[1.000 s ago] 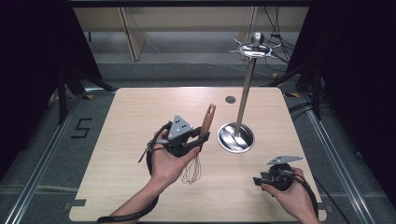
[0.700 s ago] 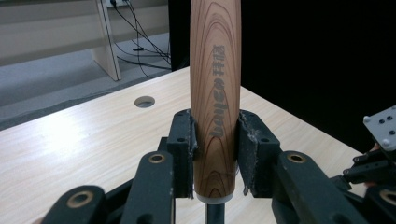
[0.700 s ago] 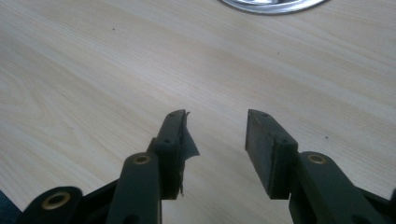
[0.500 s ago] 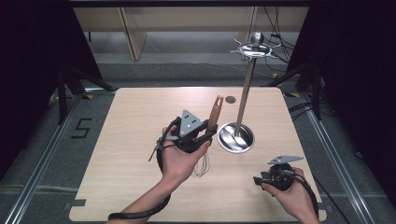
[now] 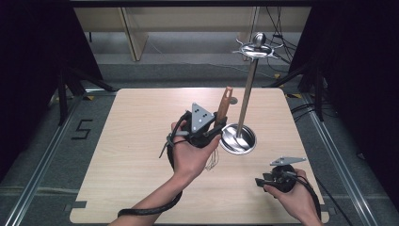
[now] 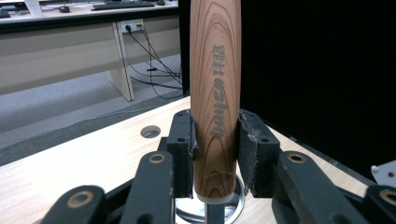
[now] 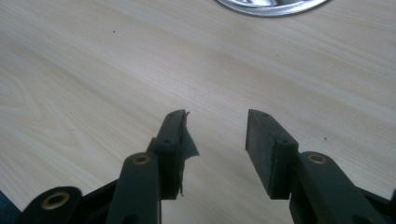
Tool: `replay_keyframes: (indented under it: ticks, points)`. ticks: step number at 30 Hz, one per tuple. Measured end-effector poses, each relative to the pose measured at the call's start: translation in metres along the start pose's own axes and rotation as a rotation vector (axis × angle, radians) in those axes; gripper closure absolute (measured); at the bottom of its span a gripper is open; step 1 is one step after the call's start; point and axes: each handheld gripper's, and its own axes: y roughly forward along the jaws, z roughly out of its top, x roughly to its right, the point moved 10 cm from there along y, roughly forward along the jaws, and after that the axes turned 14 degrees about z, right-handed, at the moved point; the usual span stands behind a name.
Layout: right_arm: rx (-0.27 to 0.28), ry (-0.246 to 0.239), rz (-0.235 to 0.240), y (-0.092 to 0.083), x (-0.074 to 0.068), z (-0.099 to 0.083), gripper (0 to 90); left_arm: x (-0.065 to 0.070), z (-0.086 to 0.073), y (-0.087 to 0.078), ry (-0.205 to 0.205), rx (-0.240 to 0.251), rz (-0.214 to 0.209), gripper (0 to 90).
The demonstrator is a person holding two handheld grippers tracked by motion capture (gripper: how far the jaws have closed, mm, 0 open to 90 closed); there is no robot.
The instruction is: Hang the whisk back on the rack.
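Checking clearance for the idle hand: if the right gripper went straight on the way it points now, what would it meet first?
Probably the bare table: the open right gripper slants down toward it. The stand's round steel base lies farther on.

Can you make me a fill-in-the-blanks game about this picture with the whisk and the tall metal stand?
1. The left gripper is shut on the whisk by its ____ handle.
2. The right gripper has its fingers open with ____ between them.
3. The whisk's wire end points ____ toward the table.
4. The metal stand rises from a round ____ base.

Missing words: wooden; nothing; down; silver
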Motion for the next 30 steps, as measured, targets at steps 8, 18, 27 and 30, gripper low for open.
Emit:
replay_keyframes:
  ticks: [8, 18, 27, 30]
  points:
    - [0.001, 0.001, -0.001, 0.000, 0.000, 0.001, 58.7, 0.006, 0.011, 0.004, -0.001, 0.014, 0.005, 67.9]
    - [0.007, 0.007, -0.001, 0.000, 0.000, 0.001, 58.6, 0.009, 0.024, 0.006, 0.012, 0.033, 0.021, 67.9]
    - [0.010, 0.005, -0.001, 0.000, 0.000, 0.002, 58.5, 0.012, 0.032, 0.008, 0.011, 0.040, 0.025, 67.8]
    - [0.009, 0.006, -0.002, 0.000, 0.000, 0.001, 58.4, 0.013, 0.035, 0.008, 0.013, 0.041, 0.025, 67.8]
